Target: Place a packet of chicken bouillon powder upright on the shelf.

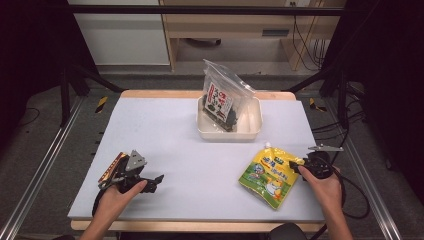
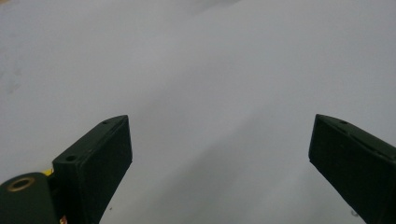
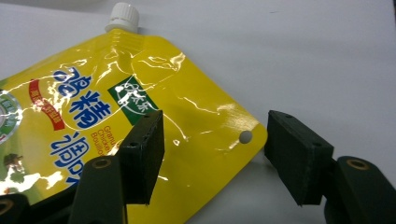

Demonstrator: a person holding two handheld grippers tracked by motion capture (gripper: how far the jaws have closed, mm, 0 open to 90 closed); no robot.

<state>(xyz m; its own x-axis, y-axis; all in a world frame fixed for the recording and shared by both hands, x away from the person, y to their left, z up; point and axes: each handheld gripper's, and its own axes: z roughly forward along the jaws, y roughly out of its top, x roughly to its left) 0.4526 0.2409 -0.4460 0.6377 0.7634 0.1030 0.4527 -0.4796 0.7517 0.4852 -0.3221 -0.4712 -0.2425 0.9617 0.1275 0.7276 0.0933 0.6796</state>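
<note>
yellow foil marks the spouted pouch [image 1: 270, 175], which lies flat on the near right part of the grey mat [image 1: 165, 130], its white cap [image 1: 268, 145] pointing toward the far side. the right gripper [image 1: 301, 167] is held at the pouch's right edge. in the right gripper view its jaws are seen spread, one over the printed face and the other just off the corner, so that the corner with the small punched hole [image 3: 245, 136] lies between them. nothing is pinched yet.

the left gripper [image 1: 156, 181] is rested on the near left of the mat, well apart from the pouch. its jaws are spread too, and bare mat is seen between them in the left gripper view.

farther back, near the middle of the far edge, a white tray [image 1: 253, 131] is set, with a clear bag of dark snack [image 1: 222, 97] leaning upright in it.

the step in hand is judged to be the approach for a grasp on the pouch's corner. for the next move, the jaws would need to be closed on the flat sealed edge, deep enough that the slick foil is not lost. a lift should then be made slowly, since the filled pouch may sag and swing from one corner. the tray is the likely place for it, though that cannot be told for certain.
</note>
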